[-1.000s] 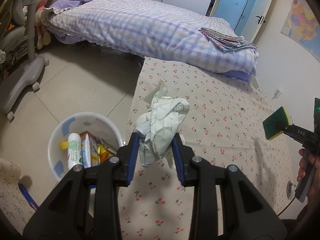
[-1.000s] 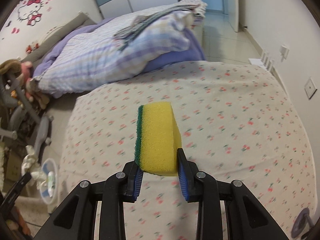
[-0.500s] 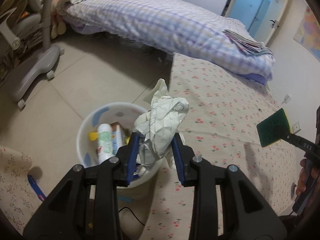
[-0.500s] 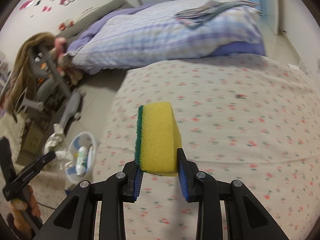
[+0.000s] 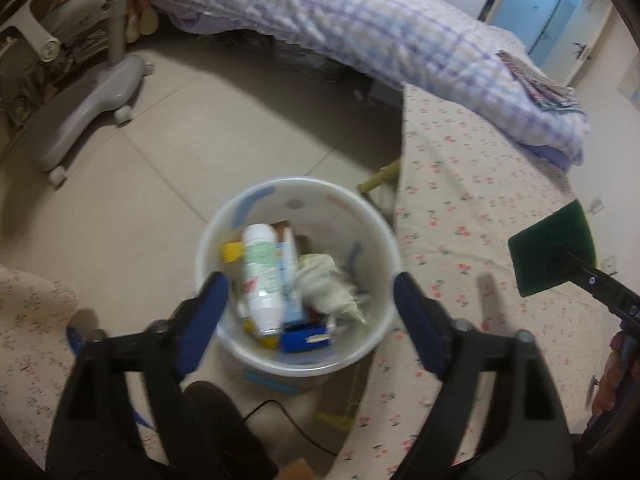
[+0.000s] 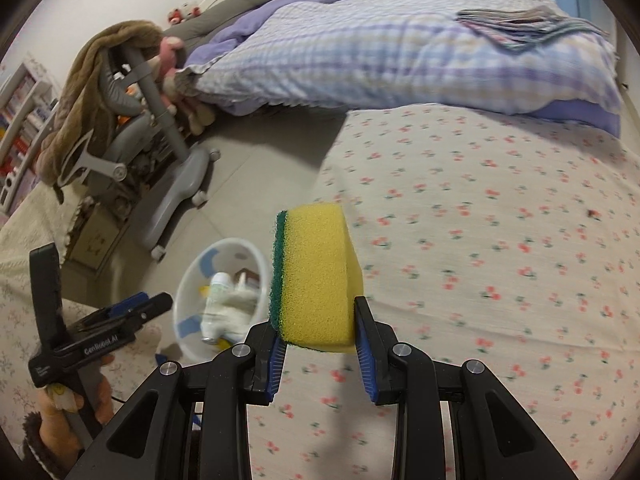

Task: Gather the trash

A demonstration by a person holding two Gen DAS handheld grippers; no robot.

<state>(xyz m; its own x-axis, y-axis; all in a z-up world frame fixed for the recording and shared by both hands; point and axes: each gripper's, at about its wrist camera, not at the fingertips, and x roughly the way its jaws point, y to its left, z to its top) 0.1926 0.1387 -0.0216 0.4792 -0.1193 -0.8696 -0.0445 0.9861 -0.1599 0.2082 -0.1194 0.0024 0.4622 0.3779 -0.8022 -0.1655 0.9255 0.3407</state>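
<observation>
A white trash bin (image 5: 376, 344) stands on the floor beside the cherry-print table (image 5: 480, 208). A crumpled white paper wad (image 5: 332, 288) lies inside it with a white bottle (image 5: 260, 276) and small boxes. My left gripper (image 5: 316, 320) is open and empty, directly above the bin. My right gripper (image 6: 320, 344) is shut on a yellow sponge with a green scrub side (image 6: 316, 280), held above the table near its left edge. The sponge also shows in the left wrist view (image 5: 552, 252). The bin (image 6: 192, 280) and my left gripper (image 6: 140, 308) also show in the right wrist view.
A bed with a checked purple quilt (image 5: 360, 20) lies beyond the table, folded cloths (image 5: 536, 84) on its end. A grey wheeled chair base (image 5: 84, 100) stands on the floor at the left. A cable (image 5: 288, 420) runs on the floor below the bin.
My left gripper moved left from over the table to above the bin, opened and let go of the paper wad, which now lies in the bin. My right gripper turned left with the sponge.
</observation>
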